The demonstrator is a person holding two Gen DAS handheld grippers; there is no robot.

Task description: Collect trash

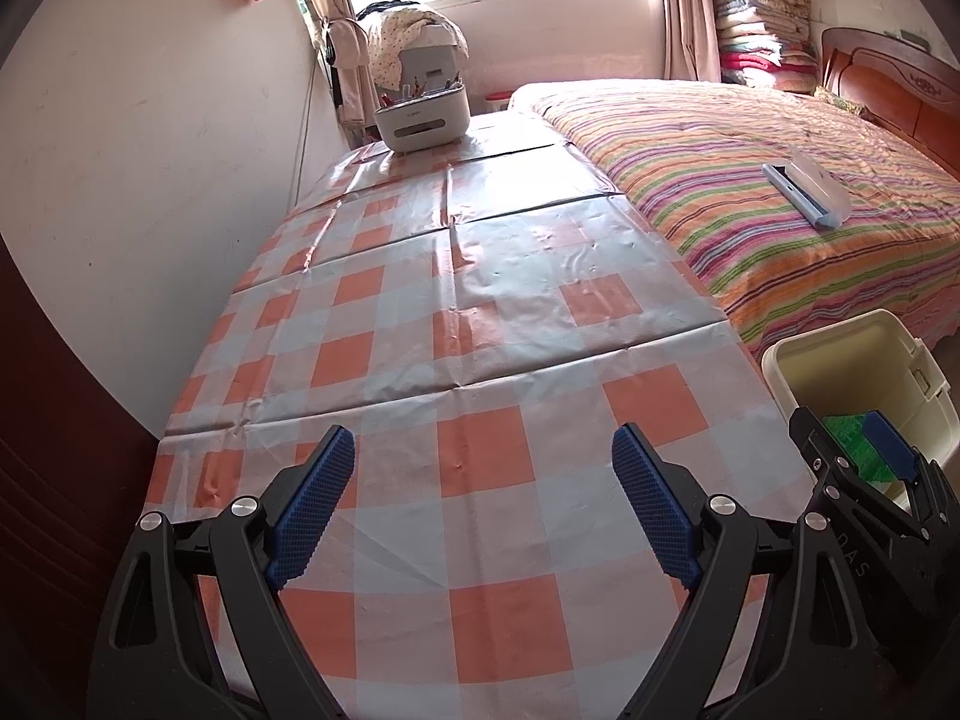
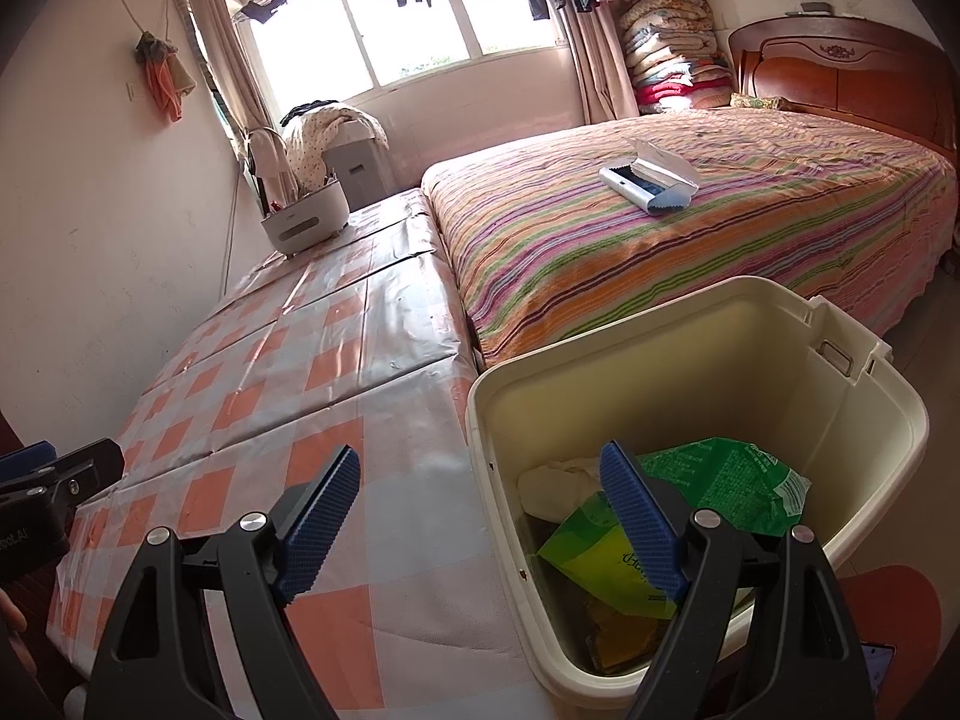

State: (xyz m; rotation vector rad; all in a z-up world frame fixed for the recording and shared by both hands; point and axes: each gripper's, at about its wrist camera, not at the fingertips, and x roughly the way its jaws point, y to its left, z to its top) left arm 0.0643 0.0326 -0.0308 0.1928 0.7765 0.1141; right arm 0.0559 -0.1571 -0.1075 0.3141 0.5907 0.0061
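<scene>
Left claw hung wide open and empty over the table's near edge; right claw gaped empty past the table's right edge.

Left gripper: matte black plastic frame, two angular arms with triangular cut-outs, round silver screw heads at pivots. Fingers faced with blue pads, fine cross-hatched grip texture. Right gripper: same black frame, silver screws, blue textured fingers. Faint pale lettering on black housing, partly legible only.
</scene>
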